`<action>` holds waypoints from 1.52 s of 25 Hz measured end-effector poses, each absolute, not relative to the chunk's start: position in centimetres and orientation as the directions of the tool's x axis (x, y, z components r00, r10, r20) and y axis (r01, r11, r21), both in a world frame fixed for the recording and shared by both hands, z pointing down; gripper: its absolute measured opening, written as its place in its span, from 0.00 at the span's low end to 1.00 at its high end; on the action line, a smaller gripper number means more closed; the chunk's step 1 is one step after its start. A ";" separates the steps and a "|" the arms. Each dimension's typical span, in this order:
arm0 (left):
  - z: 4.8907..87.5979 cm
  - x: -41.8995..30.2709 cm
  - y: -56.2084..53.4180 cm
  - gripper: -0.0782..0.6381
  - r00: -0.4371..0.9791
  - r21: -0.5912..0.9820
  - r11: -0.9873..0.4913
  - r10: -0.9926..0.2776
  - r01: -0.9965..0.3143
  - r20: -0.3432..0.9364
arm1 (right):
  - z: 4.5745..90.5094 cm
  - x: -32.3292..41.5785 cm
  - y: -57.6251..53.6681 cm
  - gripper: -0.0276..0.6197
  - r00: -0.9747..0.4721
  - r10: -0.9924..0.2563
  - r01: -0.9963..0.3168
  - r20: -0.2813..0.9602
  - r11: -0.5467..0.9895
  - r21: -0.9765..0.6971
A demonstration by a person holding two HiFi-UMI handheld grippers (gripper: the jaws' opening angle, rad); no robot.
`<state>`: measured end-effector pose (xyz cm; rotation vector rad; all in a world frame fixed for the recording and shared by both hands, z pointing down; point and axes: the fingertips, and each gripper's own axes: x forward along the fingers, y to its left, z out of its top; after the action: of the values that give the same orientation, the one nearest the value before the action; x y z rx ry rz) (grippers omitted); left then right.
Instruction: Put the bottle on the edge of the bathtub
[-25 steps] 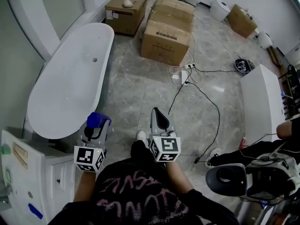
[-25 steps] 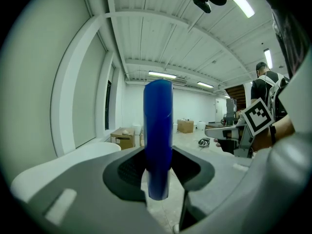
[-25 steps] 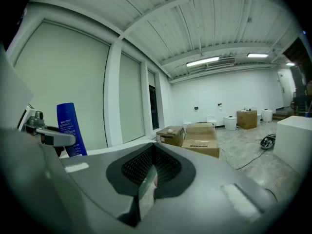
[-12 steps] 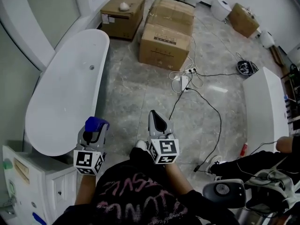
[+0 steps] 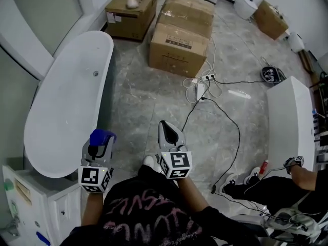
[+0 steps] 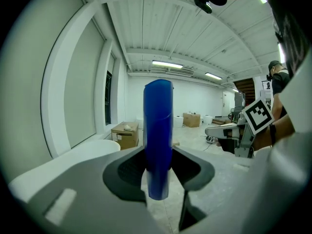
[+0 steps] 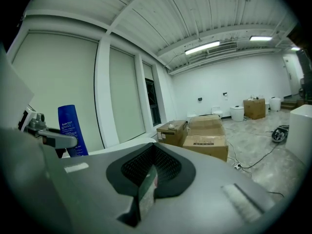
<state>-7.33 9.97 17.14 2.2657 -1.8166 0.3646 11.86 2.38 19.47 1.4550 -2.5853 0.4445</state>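
A blue bottle point(image 5: 101, 137) stands upright in my left gripper point(image 5: 98, 143), which is shut on it, just off the near right end of the white bathtub point(image 5: 61, 111). In the left gripper view the bottle point(image 6: 157, 135) fills the gap between the jaws of the left gripper point(image 6: 159, 177), and the tub rim point(image 6: 73, 155) lies to the left. My right gripper point(image 5: 167, 133) hangs over the floor, shut and holding nothing. The right gripper view shows the right gripper point(image 7: 146, 191) with jaws closed, and the bottle point(image 7: 72, 129) at far left.
Cardboard boxes point(image 5: 178, 49) stand beyond the tub, with another box point(image 5: 130, 5) behind. A power strip and cables point(image 5: 201, 88) trail across the floor. A white cabinet point(image 5: 31, 209) sits at lower left, a white counter point(image 5: 287, 117) at right, and a person's legs point(image 5: 266, 181) near it.
Both grippers have drifted slightly left in the view, the bottle still held. The person at lower right has shifted, and the bulky device there has mostly left the view.
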 end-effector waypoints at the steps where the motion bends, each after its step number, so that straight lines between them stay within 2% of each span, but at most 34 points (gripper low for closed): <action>1: 17.0 -7.0 9.5 0.33 0.206 0.008 -0.215 -0.923 -0.977 0.326 | 19.6 12.1 1.9 0.08 -0.525 -0.807 -0.851 0.270 0.491 -0.189; 16: 15.9 -4.8 8.3 0.33 0.182 -0.034 -0.204 -0.926 -0.978 0.331 | 20.0 14.4 -0.3 0.08 -0.539 -0.803 -0.840 0.254 0.490 -0.234; 24: 16.1 -6.2 7.6 0.33 0.176 -0.023 -0.192 -0.934 -0.981 0.310 | 19.5 13.8 -0.1 0.08 -0.543 -0.802 -0.839 0.250 0.504 -0.207; 38: 19.9 -10.2 3.1 0.33 0.153 0.009 -0.159 -0.934 -0.987 0.321 | 21.8 10.7 -3.0 0.08 -0.547 -0.773 -0.833 0.320 0.540 -0.121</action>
<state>-10.20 3.15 19.92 2.2099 -1.8797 0.3561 10.69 -3.01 21.76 1.3530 -2.5494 0.3829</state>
